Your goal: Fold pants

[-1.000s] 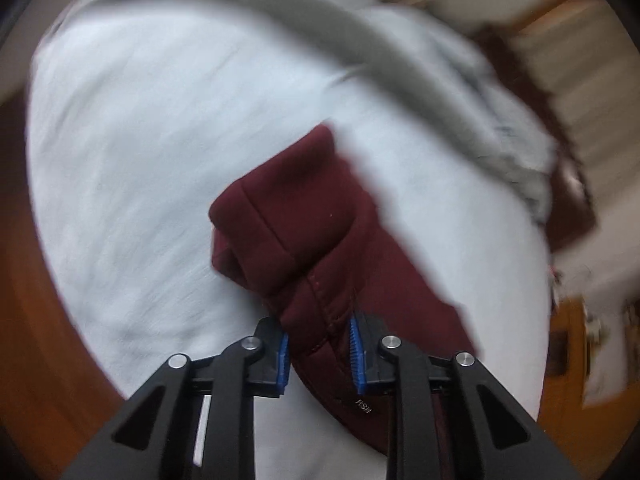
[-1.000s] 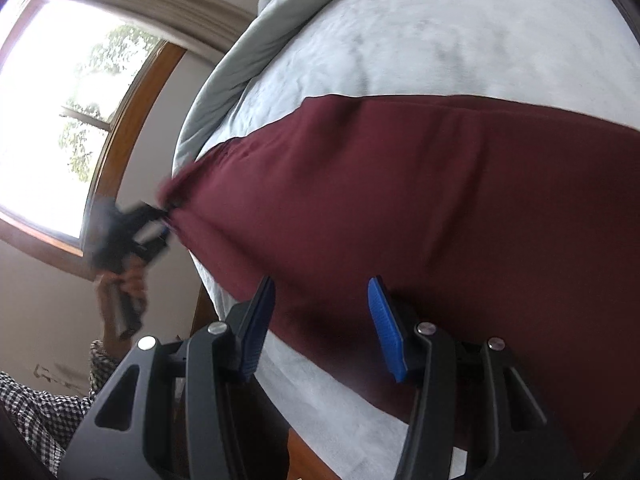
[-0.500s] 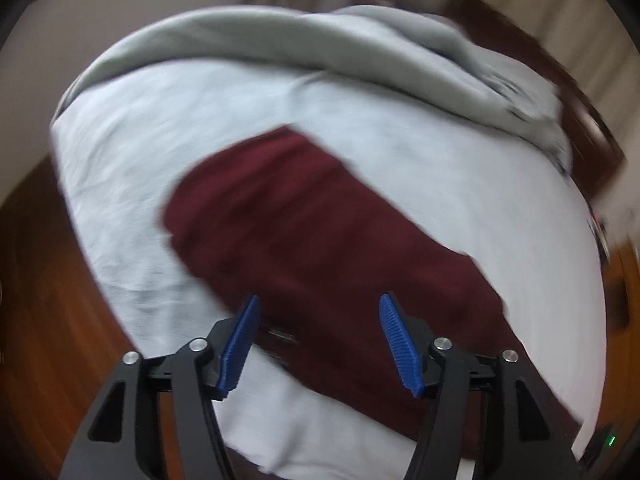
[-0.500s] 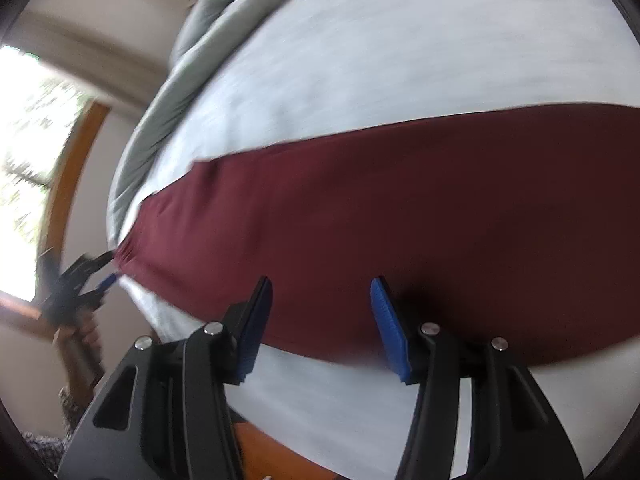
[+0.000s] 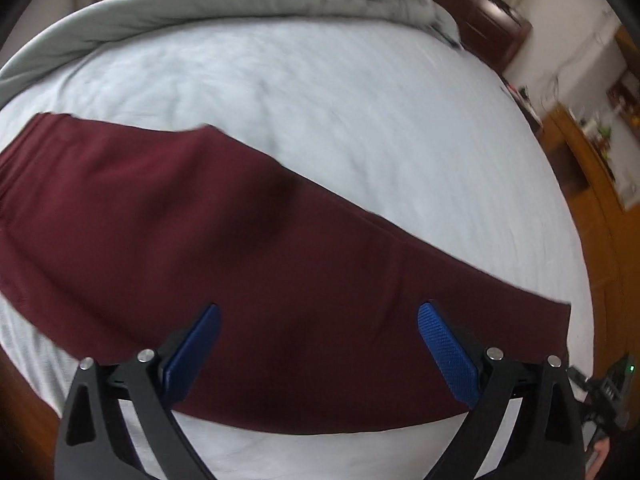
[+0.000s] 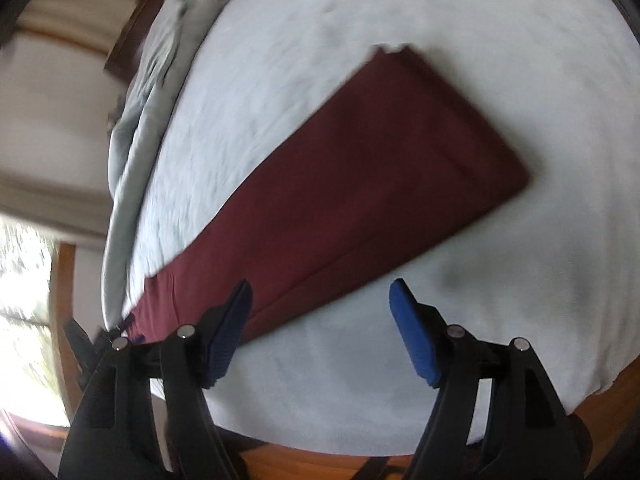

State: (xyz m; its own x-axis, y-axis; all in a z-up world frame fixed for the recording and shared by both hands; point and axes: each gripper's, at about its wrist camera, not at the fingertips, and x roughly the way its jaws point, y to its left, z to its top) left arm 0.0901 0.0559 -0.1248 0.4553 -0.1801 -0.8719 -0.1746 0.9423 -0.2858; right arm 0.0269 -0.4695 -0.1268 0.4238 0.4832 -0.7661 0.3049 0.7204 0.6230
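Item: dark maroon soft-knit pants (image 5: 248, 264), laid out lengthwise as one long flat band on the pale grey-white bed sheet (image 5: 360, 120). They appear folded leg over leg already; a straight hem end lies toward the far side in the right wrist view (image 6: 452, 128). The near long edge runs close to the bed's front edge.

Surroundings: rumpled grey quilt (image 5: 240, 4) bunched along the far side of the mattress, well apart from the pants; wooden floor (image 6: 320, 460) below.

Left gripper (image 5: 318, 344): black frame, blue textured pads, jaws spread wide, holding nothing, hovering over the middle of the band.

Right gripper (image 6: 320, 320): same build, jaws spread wide, empty, poised at the near long edge; one pad over cloth, the other over bare sheet.

Handling notes (judgement): fabric looks light, limp and matte, probably a jersey or fleece. It should drape and sag from any single pinch, not hold shape. Not fragile and not slippery; likely to drag on the sheet. Two stacked layers can shear apart.

Where to hold (judgement): pinch both layers together at the two corners of one short end, one gripper per corner, then carry that end over to the opposite end.
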